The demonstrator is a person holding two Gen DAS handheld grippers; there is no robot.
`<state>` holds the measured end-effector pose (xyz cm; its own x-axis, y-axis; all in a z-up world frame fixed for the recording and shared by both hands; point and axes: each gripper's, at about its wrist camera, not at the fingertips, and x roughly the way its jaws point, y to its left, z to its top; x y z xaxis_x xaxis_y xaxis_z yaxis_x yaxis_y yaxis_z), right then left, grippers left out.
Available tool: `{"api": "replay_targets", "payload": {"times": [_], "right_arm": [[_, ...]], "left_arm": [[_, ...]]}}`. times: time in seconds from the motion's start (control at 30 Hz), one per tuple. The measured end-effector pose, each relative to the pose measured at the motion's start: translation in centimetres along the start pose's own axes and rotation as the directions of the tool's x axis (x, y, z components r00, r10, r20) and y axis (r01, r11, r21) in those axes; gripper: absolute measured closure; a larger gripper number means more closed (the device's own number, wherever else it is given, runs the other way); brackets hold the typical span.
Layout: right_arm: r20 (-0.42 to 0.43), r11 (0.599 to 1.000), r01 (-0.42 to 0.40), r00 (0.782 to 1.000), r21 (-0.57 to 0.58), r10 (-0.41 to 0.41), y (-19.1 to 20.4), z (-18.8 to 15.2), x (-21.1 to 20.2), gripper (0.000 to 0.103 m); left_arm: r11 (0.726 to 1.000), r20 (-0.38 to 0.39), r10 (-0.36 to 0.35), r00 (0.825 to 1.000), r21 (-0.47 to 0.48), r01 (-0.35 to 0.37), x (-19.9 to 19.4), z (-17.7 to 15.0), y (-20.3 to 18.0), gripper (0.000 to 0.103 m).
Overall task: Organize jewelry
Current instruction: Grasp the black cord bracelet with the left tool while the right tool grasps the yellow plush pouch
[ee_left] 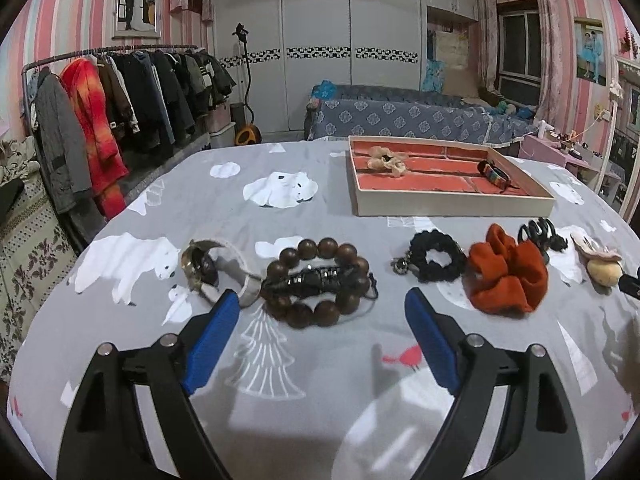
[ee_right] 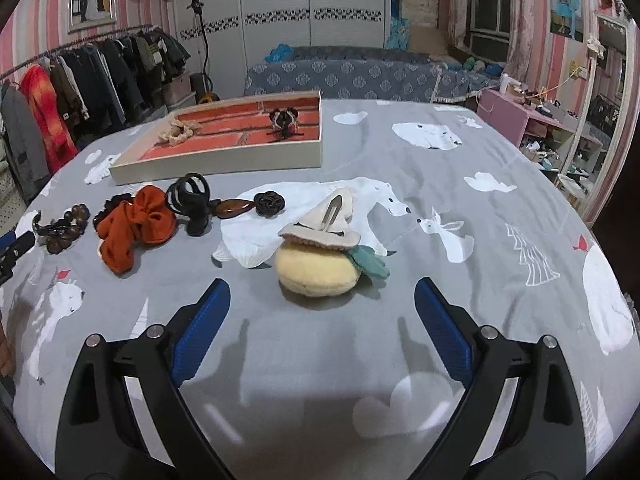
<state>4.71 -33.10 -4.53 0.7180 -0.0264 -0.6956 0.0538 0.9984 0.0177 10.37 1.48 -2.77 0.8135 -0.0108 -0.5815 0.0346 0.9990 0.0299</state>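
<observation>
- We hold the left tongs spread wide and empty, low over the bed, with the wooden bead bracelet lying just ahead between the blue pads; we judge it the next pick.
- The right tongs are likewise open with nothing in them, and the plush yellow hair clip sits just beyond their tips.
- The loose pieces lie in a row across the bedspread, presumably laid out for sorting: watch, beads, black scrunchie, orange scrunchie, black claw clip.
- The tray waits behind the row, holding a beige scrunchie and a striped bracelet (most compartments look free).
- Open bedspread lies between row and tray; the tray's raised near wall must be cleared on the way in.
</observation>
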Motion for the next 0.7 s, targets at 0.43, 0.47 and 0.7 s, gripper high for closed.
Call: {"api": "replay_targets", "payload": {"times": [0.43, 0.47, 0.7], "right_arm": [[-0.097, 0.999, -0.01, 0.995, 0.041, 0.014, -0.8, 1.5, 4.3, 0.011], [-0.106, 0.999, -0.008, 0.994, 0.043, 0.013, -0.8, 1.5, 4.6, 0.011], [-0.145, 0.998, -0.014, 0.989, 0.057, 0.022, -1.2, 1.9, 6.2, 0.021]], "left_arm": [[1.0, -0.147, 0.009, 0.989, -0.001, -0.009, 6.5, 1.6, 0.2, 0.044], [1.0, -0.164, 0.004, 0.986, -0.002, -0.005, 7.0, 1.7, 0.3, 0.051], [0.998, -0.165, -0.063, 0.984, -0.001, 0.063, 7.2, 1.6, -0.2, 0.091]]}}
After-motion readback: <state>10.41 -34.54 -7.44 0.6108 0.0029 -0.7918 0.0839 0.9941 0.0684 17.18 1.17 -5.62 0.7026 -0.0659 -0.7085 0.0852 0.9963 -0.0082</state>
